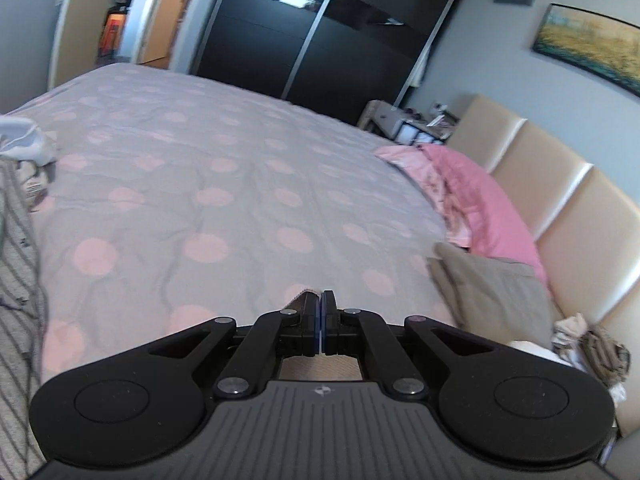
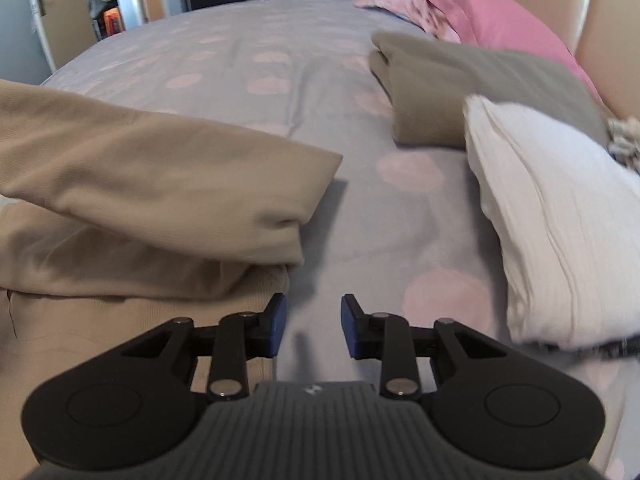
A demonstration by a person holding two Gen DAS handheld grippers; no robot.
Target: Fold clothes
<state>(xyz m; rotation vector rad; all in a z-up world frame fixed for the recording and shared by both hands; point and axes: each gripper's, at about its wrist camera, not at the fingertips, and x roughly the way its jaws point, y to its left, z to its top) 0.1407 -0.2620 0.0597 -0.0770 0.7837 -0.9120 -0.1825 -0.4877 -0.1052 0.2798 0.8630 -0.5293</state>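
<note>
Left wrist view shows the left gripper (image 1: 320, 312) clenched on a fold of the beige garment (image 1: 298, 298), lifted above the dotted bedspread (image 1: 224, 168). Right wrist view has the right gripper (image 2: 313, 326) released, jaws spread, just beside the beige garment (image 2: 152, 184) lying near the bed's near edge. A folded taupe garment (image 2: 452, 84) and white folded cloth (image 2: 560, 216) sit toward the headboard side, by the pink pillow (image 2: 492, 12).

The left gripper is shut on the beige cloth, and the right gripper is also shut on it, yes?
Not quite. The right gripper is open and holds nothing; its jaws stand apart over the bedspread beside the beige garment, as the right wrist view shows. The left gripper is indeed shut on the beige cloth.
</note>
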